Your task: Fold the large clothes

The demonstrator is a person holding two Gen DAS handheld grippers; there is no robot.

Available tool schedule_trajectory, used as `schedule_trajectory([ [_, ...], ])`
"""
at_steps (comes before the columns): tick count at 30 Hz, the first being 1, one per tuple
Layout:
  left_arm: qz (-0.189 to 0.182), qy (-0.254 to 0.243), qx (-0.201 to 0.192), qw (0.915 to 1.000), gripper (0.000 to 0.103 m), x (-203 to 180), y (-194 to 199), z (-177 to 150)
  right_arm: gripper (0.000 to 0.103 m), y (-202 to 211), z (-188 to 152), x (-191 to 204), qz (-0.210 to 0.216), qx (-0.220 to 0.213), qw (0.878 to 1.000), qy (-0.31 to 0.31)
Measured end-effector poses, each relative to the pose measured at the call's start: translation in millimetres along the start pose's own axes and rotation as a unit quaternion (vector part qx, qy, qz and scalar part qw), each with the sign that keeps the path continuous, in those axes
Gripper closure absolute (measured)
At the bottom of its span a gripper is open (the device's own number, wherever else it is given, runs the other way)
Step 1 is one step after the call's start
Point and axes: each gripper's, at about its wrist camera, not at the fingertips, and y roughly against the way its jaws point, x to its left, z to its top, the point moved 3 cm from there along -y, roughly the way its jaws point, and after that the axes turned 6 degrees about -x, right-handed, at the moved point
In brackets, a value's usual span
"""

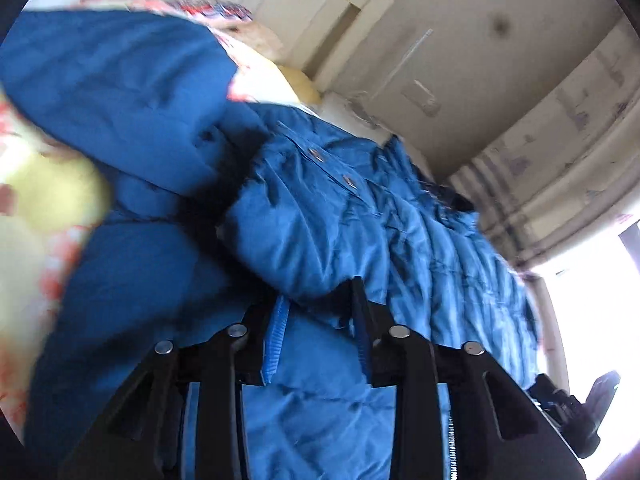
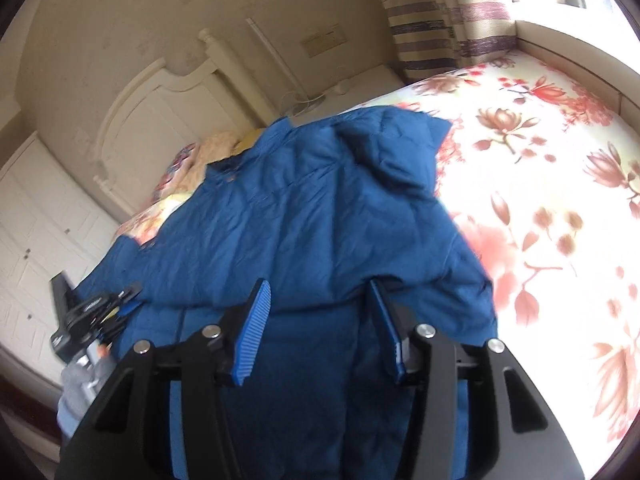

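Observation:
A large blue padded jacket [image 2: 304,216] lies on a bed with a floral sheet [image 2: 552,184]. In the left wrist view the jacket [image 1: 344,216] fills the frame, its snap buttons [image 1: 318,155] showing along the front. My left gripper [image 1: 320,308] is open, its fingers standing on either side of a bunched fold of the jacket. My right gripper [image 2: 320,308] is open over the jacket's near edge, nothing between its blue pads [image 2: 254,332]. The left gripper also shows in the right wrist view [image 2: 92,312] at the jacket's left edge.
A cream headboard [image 2: 168,112] and white wardrobe doors [image 2: 44,216] stand behind the bed. Striped curtains [image 2: 436,24] and a bright window sill [image 2: 568,36] lie at the far right. Pillows [image 2: 208,152] sit near the headboard.

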Motion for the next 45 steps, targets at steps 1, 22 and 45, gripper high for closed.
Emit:
schedule_trajectory([
  [1,0.025,-0.013,-0.014,0.9995,0.069,-2,10,0,0.054,-5,3,-8,-0.028,0.001,0.999,-0.017],
  [22,0.089,-0.302,0.016,0.9489,0.032,-81,-50,-6,0.069,-48,54,-20,-0.101,0.032,0.994,-0.009],
  [45,0.068,-0.269,0.025,0.9604,0.016,-70,-56,-7,0.033,-145,119,48,-0.154,0.049,0.973,0.164],
])
